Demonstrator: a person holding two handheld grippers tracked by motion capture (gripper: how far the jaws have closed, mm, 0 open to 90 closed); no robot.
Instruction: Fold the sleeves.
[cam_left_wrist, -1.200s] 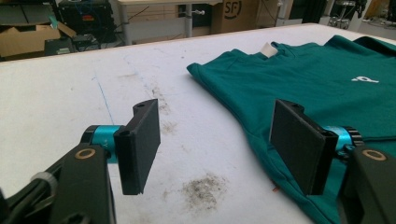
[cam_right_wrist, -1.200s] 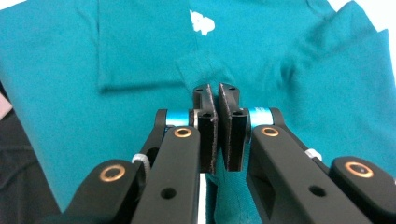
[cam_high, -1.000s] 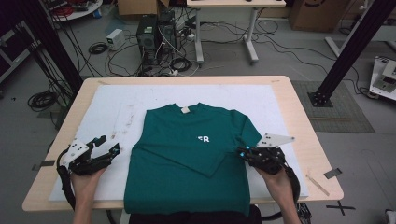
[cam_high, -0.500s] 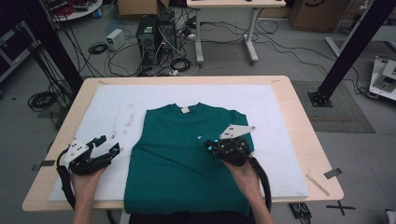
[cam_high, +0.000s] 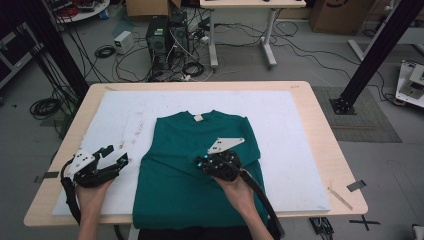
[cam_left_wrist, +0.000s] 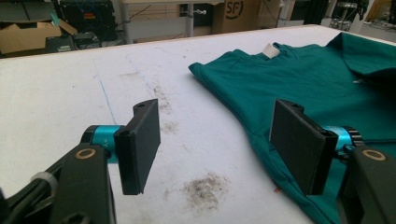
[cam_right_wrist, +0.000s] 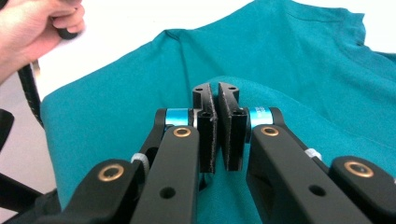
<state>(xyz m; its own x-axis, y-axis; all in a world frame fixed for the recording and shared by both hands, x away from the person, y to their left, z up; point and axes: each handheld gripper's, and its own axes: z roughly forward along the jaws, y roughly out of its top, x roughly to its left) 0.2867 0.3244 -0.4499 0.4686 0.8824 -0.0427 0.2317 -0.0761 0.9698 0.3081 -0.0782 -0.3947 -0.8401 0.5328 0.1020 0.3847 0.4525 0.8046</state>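
- My right hand-held gripper (cam_right_wrist: 216, 91) is pinched shut. I think it holds a thin fold of the green shirt (cam_high: 175, 190), the sleeve side, over the shirt's middle, so that side can be folded in.
- My left hand-held gripper (cam_left_wrist: 217, 140) is wide open and holds nothing. It waits just beside the shirt's other edge.
- The shirt lies flat on the white board (cam_high: 280, 120) on the table (cam_high: 320, 130), neck away from me.

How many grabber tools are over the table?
2. The left gripper sits open above the white mat, beside the green shirt. The right gripper is pinched shut over the shirt's middle.
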